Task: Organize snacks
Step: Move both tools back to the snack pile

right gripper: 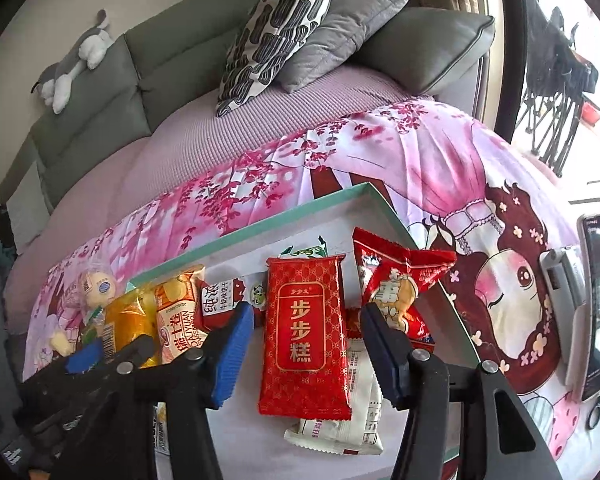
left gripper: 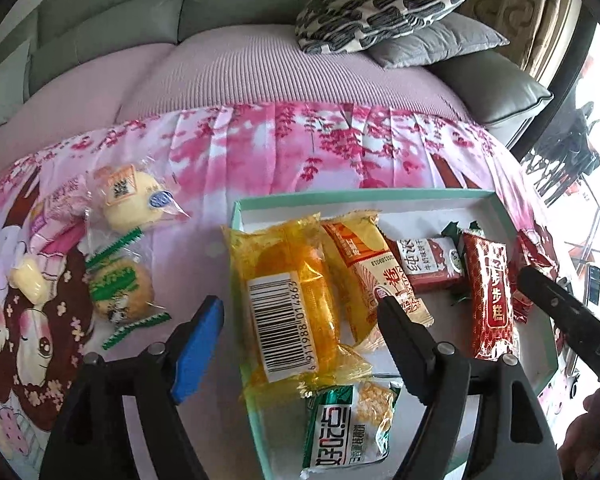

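A shallow teal-rimmed box (left gripper: 380,194) lies on the pink bedspread and holds several snack packs. My left gripper (left gripper: 300,336) is open, its fingers astride a yellow-orange pack (left gripper: 292,300) with a barcode, without clamping it. A green-and-white pack (left gripper: 348,428) lies just below it. My right gripper (right gripper: 306,354) is open, its fingers either side of a red pack (right gripper: 306,336) with gold lettering that rests on a white pack (right gripper: 348,420). That red pack also shows in the left wrist view (left gripper: 492,300). Both grippers hover just above the box.
Outside the box to the left lie a round yellow bun (left gripper: 134,200), a green-striped cake pack (left gripper: 120,292), a pink pack (left gripper: 56,216) and a small yellow sweet (left gripper: 30,284). A phone (right gripper: 596,300) lies right of the box (right gripper: 260,224). Cushions (right gripper: 276,28) and a sofa back stand behind.
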### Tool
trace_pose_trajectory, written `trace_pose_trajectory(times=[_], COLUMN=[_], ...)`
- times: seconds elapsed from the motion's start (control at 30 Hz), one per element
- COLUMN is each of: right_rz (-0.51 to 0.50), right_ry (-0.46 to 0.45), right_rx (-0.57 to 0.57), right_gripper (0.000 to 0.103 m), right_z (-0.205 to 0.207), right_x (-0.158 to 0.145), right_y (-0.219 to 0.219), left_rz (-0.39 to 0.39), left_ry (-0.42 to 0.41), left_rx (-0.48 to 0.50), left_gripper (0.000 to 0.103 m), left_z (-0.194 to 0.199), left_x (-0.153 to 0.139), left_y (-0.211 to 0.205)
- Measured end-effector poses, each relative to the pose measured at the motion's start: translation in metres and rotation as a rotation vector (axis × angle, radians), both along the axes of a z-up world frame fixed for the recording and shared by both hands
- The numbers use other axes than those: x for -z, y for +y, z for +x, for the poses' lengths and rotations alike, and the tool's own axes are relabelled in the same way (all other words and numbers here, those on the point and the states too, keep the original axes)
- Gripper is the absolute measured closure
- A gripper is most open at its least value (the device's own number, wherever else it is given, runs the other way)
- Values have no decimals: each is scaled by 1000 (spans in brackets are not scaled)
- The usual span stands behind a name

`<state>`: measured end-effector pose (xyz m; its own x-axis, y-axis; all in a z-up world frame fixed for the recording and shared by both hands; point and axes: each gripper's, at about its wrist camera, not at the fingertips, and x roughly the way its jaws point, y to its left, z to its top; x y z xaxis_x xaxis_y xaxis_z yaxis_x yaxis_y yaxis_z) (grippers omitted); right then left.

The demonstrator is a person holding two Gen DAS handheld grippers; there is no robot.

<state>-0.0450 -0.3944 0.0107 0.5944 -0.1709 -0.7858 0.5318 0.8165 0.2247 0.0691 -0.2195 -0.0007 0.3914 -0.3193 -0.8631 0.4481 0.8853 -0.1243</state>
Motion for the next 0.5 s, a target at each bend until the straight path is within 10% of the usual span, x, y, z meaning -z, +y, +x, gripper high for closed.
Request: trace_pose_trajectory(times=[0.5], right_rz=[-61], right_ry=[39], right_rx=[-126], right_gripper=[3], right_z=[27], right_x=[10], right_y=[35], left_rz=[11], left_ry=[-73], left_rx=[-376], left_gripper=[10], left_z=[28], left_x=[-17], left_y=[93])
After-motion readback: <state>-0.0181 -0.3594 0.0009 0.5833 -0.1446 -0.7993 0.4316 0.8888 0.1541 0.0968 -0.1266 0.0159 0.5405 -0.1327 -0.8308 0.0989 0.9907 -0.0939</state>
